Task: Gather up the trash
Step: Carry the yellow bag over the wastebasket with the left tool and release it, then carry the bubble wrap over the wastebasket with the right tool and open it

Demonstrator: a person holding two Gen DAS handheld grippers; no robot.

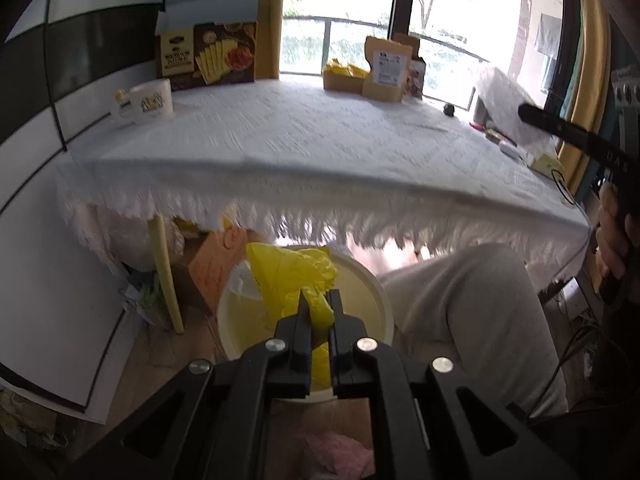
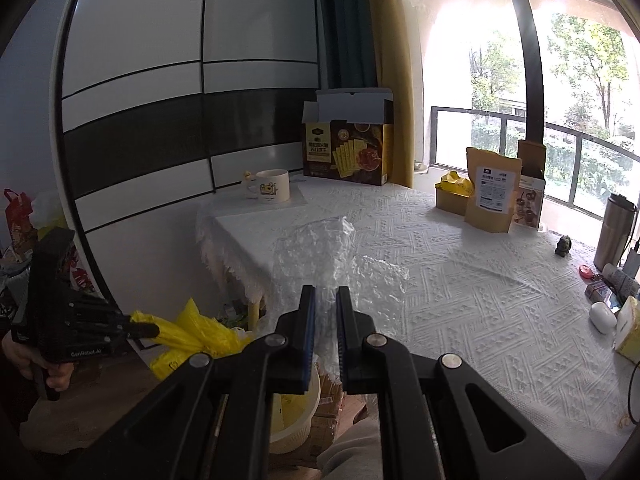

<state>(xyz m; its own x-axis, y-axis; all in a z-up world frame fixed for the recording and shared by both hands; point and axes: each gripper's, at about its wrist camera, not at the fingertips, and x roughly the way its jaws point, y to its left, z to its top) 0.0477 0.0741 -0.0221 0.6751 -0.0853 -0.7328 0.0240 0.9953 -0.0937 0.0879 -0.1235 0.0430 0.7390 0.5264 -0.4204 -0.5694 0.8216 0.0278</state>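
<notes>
Left claw [image 1: 319,312] pinches the yellow bag [image 1: 294,276] over the cream bin [image 1: 382,300]; right claw [image 2: 325,300] grips clear plastic wrap [image 2: 320,248]. Next, I'd guess: release into bin.

Bin [image 1: 360,276] on floor before table [image 1: 320,148], below its edge; bag [image 1: 294,276] hangs over bin; mug [image 1: 152,102] and box [image 1: 208,56] at table's far left, pouch [image 1: 386,70] far right.
</notes>
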